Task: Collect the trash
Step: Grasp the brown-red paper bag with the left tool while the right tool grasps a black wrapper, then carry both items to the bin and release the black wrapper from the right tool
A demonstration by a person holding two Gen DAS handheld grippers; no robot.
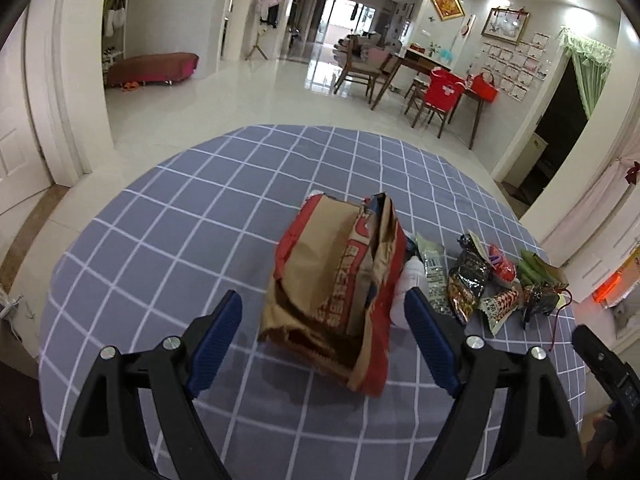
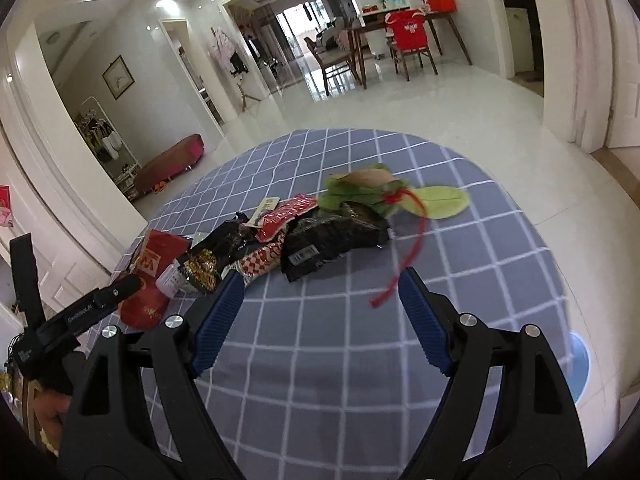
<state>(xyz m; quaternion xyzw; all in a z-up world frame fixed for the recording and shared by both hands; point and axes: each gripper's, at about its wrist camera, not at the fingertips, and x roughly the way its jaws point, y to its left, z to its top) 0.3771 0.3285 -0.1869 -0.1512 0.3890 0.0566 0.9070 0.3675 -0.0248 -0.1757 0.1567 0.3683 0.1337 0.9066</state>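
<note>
A crumpled brown and red paper bag [image 1: 340, 292] lies on its side on the blue checked tablecloth [image 1: 180, 220], its open end towards my left gripper [image 1: 326, 312]. That gripper is open, its blue pads either side of the bag's near end, touching nothing. To the bag's right lie several snack wrappers [image 1: 468, 280] and a white bottle [image 1: 408, 280]. In the right wrist view my right gripper [image 2: 320, 292] is open and empty, just short of a black wrapper [image 2: 332, 240], a red wrapper [image 2: 286, 216], green leaf wrappings [image 2: 360, 194] and a red string [image 2: 412, 252].
The round table's cloth [image 2: 480, 280] drops off to white tiled floor all around. A blue round object [image 2: 580, 364] shows below the table's right edge. The paper bag [image 2: 154, 276] and my left gripper's body [image 2: 92, 312] lie at the left. A dining table and chairs [image 1: 420, 84] stand far behind.
</note>
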